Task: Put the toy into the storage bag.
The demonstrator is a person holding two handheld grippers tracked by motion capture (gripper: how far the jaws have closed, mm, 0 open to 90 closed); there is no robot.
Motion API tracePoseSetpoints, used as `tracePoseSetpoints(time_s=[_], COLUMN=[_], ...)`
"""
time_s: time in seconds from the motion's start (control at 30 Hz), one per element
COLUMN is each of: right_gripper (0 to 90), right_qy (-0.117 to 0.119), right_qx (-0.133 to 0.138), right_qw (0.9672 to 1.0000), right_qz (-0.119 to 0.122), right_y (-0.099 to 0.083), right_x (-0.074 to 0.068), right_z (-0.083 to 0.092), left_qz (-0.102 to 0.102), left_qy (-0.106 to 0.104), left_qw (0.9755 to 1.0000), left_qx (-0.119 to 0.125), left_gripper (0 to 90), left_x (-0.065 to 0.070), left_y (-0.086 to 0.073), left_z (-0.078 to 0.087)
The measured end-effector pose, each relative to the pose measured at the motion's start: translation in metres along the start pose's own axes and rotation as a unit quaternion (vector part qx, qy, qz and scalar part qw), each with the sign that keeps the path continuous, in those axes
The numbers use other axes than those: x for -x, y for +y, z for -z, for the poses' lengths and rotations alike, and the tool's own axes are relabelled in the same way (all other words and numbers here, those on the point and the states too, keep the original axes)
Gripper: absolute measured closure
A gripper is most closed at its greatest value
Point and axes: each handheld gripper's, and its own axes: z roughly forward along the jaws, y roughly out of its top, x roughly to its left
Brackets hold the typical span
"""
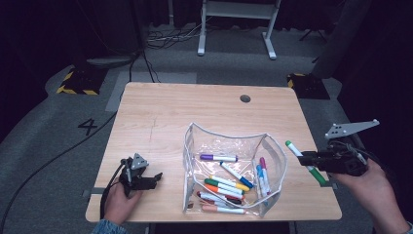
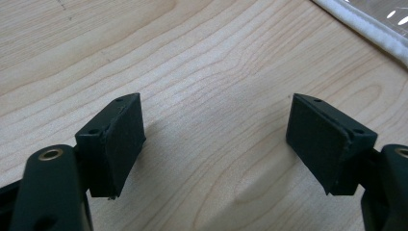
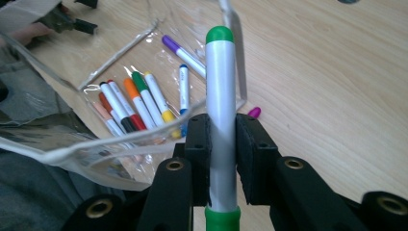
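Observation:
A clear plastic pouch (image 1: 229, 141) with white trim stands open in the middle of the wooden table (image 1: 160, 112), holding several coloured markers (image 1: 226, 186). My right gripper (image 1: 306, 160) hovers just right of the pouch, shut on a white marker with green ends (image 1: 305, 161); in the right gripper view the green marker (image 3: 220, 96) runs upright between the pads (image 3: 250, 149), above the pouch (image 3: 120, 139) and its markers (image 3: 139, 98). My left gripper (image 1: 155, 179) rests low at the table's front left, open, with bare wood (image 2: 216, 120) between its pads (image 2: 126, 139).
A round cable hole (image 1: 245, 98) sits near the table's far right edge. A cable (image 1: 53, 161) trails off the left side onto the grey floor. A white desk frame (image 1: 238, 19) stands beyond the table. The pouch's white rim (image 2: 365, 26) edges the left gripper view.

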Motion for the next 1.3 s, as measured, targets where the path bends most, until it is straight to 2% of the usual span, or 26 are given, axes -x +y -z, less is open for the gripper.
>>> tracePoseSetpoints(time_s=[0.27, 0.37, 0.57, 0.97, 1.3], right_gripper=[76.1, 76.0, 76.1, 76.1, 76.0], right_qy=[0.019, 0.025, 0.043, 0.066, 0.086], right_qx=[-0.018, -0.024, -0.041, -0.063, -0.087], right_qw=[0.9984, 0.9967, 0.9928, 0.9858, 0.9797], right_qz=[0.050, 0.073, 0.104, 0.141, 0.159], right_y=[0.032, 0.045, 0.065, 0.095, 0.107], right_x=[-0.027, -0.038, -0.062, -0.092, -0.106], right_z=[-0.010, -0.014, -0.024, -0.052, -0.079], left_qz=[0.000, 0.000, 0.001, 0.001, 0.001], left_qy=[0.001, 0.001, 0.000, 0.000, 0.000], left_qw=[1.0000, 1.0000, 1.0000, 1.0000, 1.0000], left_qx=[0.002, 0.002, 0.001, 0.001, 0.001], left_gripper=[21.3, 21.3, 21.3, 21.3, 21.3], left_x=[0.000, 0.000, 0.000, 0.001, 0.001], left_y=[-0.001, 0.000, -0.001, -0.001, -0.001], left_z=[0.000, 0.000, 0.000, 0.000, 0.000])
